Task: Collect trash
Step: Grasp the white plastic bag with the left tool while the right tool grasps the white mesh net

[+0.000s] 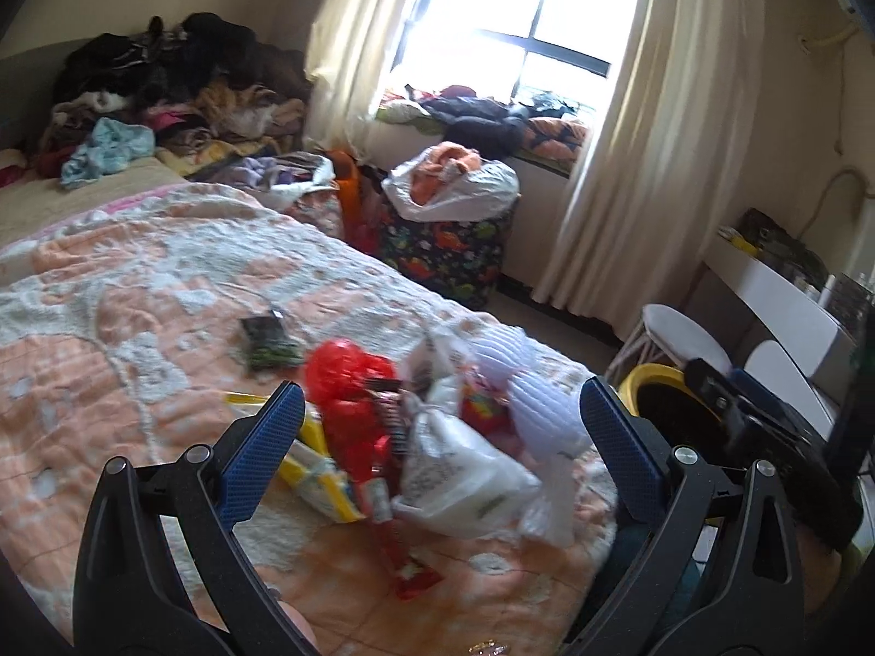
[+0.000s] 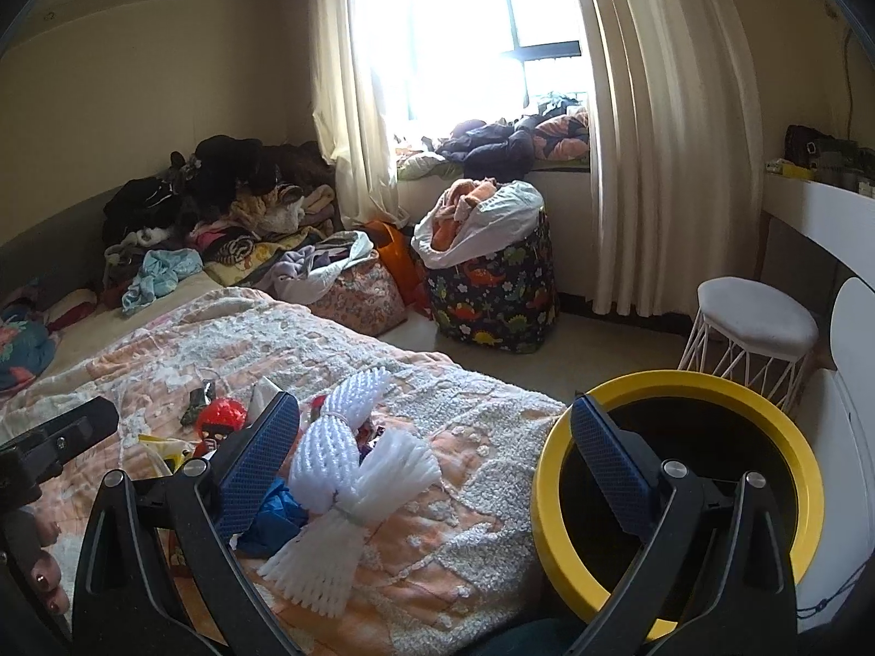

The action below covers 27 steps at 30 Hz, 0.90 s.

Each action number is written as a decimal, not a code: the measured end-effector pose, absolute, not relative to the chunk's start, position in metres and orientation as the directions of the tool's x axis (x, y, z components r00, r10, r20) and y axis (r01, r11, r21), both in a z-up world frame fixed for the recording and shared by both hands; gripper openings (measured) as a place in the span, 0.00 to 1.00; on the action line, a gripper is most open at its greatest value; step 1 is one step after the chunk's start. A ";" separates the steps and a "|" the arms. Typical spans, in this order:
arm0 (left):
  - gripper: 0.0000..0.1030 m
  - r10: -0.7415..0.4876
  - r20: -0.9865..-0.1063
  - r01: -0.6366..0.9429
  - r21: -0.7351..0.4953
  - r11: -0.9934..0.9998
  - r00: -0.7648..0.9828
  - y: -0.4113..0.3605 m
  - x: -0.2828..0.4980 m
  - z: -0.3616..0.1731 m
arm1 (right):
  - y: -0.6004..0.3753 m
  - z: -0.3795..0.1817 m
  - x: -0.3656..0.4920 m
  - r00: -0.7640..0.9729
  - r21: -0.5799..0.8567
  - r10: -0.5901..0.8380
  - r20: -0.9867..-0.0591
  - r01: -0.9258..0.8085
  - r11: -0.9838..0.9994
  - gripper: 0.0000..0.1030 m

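Note:
A heap of trash lies on the bed near its corner: a red plastic bag (image 1: 342,382), a white plastic bag (image 1: 465,470), a yellow wrapper (image 1: 322,470), white foam netting (image 2: 350,470) and a blue wrapper (image 2: 273,519). A dark snack packet (image 1: 268,341) lies apart, farther up the bed. My left gripper (image 1: 437,432) is open and empty, hovering just above the heap. My right gripper (image 2: 432,448) is open and empty, between the foam netting and a yellow-rimmed bin (image 2: 552,470) beside the bed. The bin also shows in the left wrist view (image 1: 640,382).
The bed has a peach and white blanket (image 1: 136,284) and piled clothes (image 2: 219,208) at its head. A dinosaur-print basket (image 2: 492,295) and a floral bag (image 2: 355,290) stand on the floor by the window. A white stool (image 2: 754,322) and a white desk (image 2: 820,208) are at the right.

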State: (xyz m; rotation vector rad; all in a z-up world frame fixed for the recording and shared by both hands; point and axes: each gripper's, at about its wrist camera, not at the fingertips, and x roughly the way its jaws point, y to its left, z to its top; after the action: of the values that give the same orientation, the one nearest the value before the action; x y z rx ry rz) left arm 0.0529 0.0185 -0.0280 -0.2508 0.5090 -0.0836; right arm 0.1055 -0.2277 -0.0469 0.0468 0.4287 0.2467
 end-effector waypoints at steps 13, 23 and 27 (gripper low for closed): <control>0.89 -0.107 -0.629 0.049 -0.108 0.993 0.770 -0.024 0.087 -0.064 | -0.219 -0.090 0.176 0.714 0.149 0.313 -0.626 -0.284 0.947 0.78; 0.69 -0.058 -0.701 0.003 -0.080 0.997 0.710 -0.020 0.098 -0.087 | -0.204 -0.114 0.195 0.563 0.263 0.430 -0.706 -0.356 0.897 0.28; 0.55 -0.060 -0.707 0.002 -0.083 0.997 0.705 -0.018 0.098 -0.089 | -0.207 -0.108 0.186 0.584 0.275 0.447 -0.677 -0.363 0.890 0.20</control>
State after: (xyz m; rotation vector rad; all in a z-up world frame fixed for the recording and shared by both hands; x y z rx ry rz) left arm 0.0978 -0.0178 -0.0888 -0.0775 0.7880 -0.0348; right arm 0.1862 -0.2068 -0.1078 0.1111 0.8204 0.4735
